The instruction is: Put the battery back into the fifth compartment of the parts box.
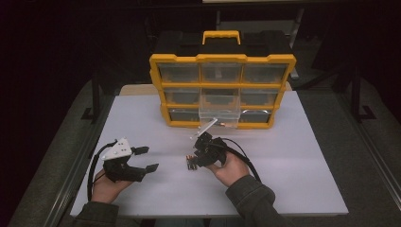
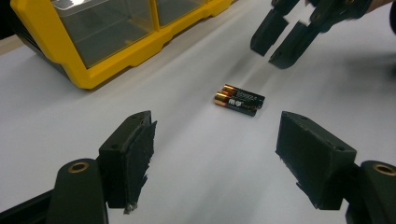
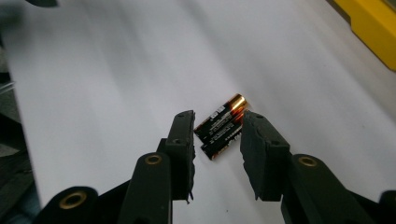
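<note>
Batteries [image 2: 239, 103], two of them, lie side by side and touching on the white table [image 1: 293, 156], their copper-coloured ends pointing the same way. They rest on bare tabletop in front of the yellow organizer [image 1: 222, 90], well apart from it.

In the right gripper view the right gripper [image 3: 217, 140] hangs just above the batteries [image 3: 221, 127], with its two black jaws standing either side of the pair. The jaws are apart at a middling width, and the pads are not pressing on the batteries; one battery's copper tip sits just beside the right-hand pad. From the high view the right gripper [image 1: 195, 158] is held in the person's right hand [image 1: 231, 169], pointing down and to the left at the batteries [image 1: 190, 164].

The left gripper [image 1: 147, 159] sits near the table's left front, held in the left hand [image 1: 106, 185], with its grey plate on top. Its jaws stand wide apart with nothing between them. In the left gripper view the left gripper [image 2: 215, 154] faces the batteries across bare table, and the right gripper's jaws [image 2: 279, 38] show beyond them.

The organizer has a black top with a yellow handle [image 1: 221, 36] and rows of clear drawers. One middle drawer [image 1: 218, 113] is pulled out toward the person.
</note>
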{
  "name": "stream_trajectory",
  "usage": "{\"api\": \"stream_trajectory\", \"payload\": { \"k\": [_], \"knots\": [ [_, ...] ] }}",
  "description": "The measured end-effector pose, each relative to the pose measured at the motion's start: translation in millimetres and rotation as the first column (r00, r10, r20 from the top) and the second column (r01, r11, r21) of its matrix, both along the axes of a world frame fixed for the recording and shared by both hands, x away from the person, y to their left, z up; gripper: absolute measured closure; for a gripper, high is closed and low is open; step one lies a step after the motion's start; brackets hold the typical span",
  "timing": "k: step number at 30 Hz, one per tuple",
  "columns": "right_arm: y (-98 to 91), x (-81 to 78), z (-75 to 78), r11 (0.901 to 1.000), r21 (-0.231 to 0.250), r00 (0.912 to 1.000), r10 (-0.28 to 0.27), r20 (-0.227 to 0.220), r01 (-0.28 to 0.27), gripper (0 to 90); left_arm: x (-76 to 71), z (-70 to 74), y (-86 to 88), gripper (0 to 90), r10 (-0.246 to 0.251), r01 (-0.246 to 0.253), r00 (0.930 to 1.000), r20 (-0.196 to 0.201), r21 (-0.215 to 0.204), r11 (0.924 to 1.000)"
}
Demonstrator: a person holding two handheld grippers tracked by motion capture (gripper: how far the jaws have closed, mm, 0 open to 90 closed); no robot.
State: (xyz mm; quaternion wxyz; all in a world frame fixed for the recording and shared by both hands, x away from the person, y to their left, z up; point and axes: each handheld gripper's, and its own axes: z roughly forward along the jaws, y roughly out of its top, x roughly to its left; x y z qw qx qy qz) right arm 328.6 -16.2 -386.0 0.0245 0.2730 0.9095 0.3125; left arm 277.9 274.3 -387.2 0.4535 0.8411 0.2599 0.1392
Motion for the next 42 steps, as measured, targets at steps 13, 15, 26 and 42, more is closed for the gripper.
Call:
{"api": "stream_trajectory", "payload": {
  "k": [13,15,26,42],
  "knots": [
    [11.9,10.4,-27.3,0.9984,-0.016,0.9985,-0.054,-0.012,0.054,62.7,0.1,0.6,0.4,27.1,0.0,0.0,1.0,0.006,0.001,1.0],
    [14.6,10.7,-30.1,0.9982,-0.029,0.9986,-0.052,-0.01,0.052,63.4,-0.1,0.6,0.2,27.1,0.002,-0.002,1.0,0.009,0.001,1.0],
    [14.8,13.5,-39.7,0.9952,-0.055,0.9966,-0.082,-0.014,0.081,66.2,-0.6,0.4,0.3,27.0,0.001,-0.001,0.9999,0.013,0.0,1.0],
    [4.2,17.0,-45.9,0.9913,-0.095,0.9958,-0.091,0.003,0.091,75.7,-0.9,0.8,0.2,27.0,-0.002,0.002,1.0,0.009,-0.004,1.0]
  ]
}}
